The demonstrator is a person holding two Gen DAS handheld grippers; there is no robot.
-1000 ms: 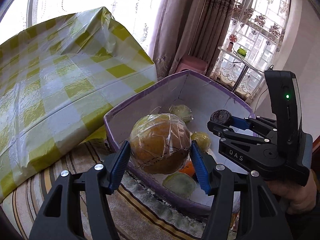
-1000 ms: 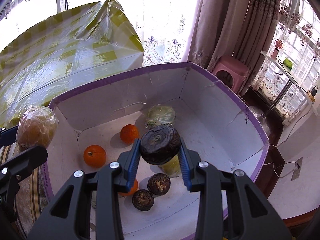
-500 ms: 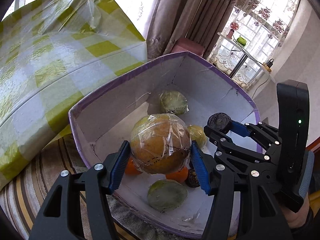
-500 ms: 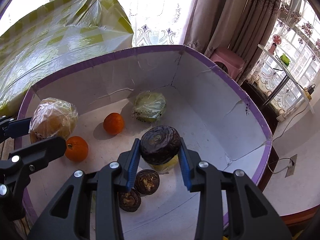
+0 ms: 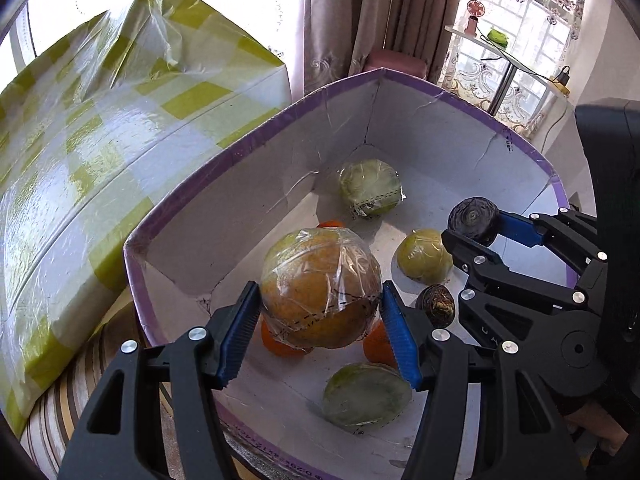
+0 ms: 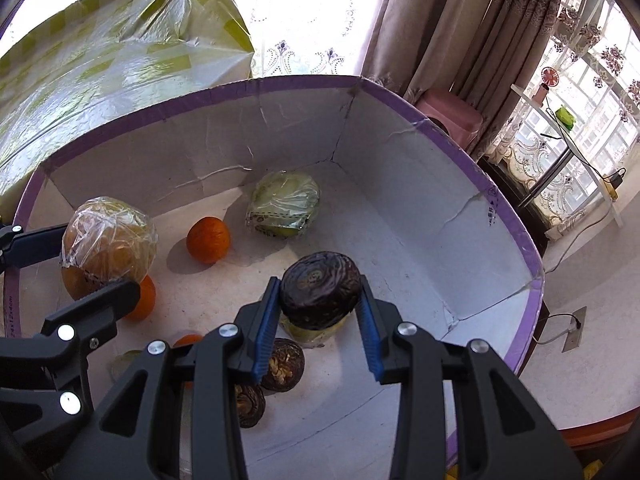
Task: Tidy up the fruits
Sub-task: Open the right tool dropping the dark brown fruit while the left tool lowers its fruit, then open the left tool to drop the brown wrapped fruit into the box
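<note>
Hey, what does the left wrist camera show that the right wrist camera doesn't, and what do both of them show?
Only the left wrist view shows the whole flat green wrapped fruit near the box's front wall.

Only the right wrist view shows a second dark wrinkled fruit and the full loose orange.

Both show the purple-rimmed white cardboard box, the left gripper clamping the large plastic-wrapped orange fruit, and the right gripper clamping the dark purple round fruit.
</note>
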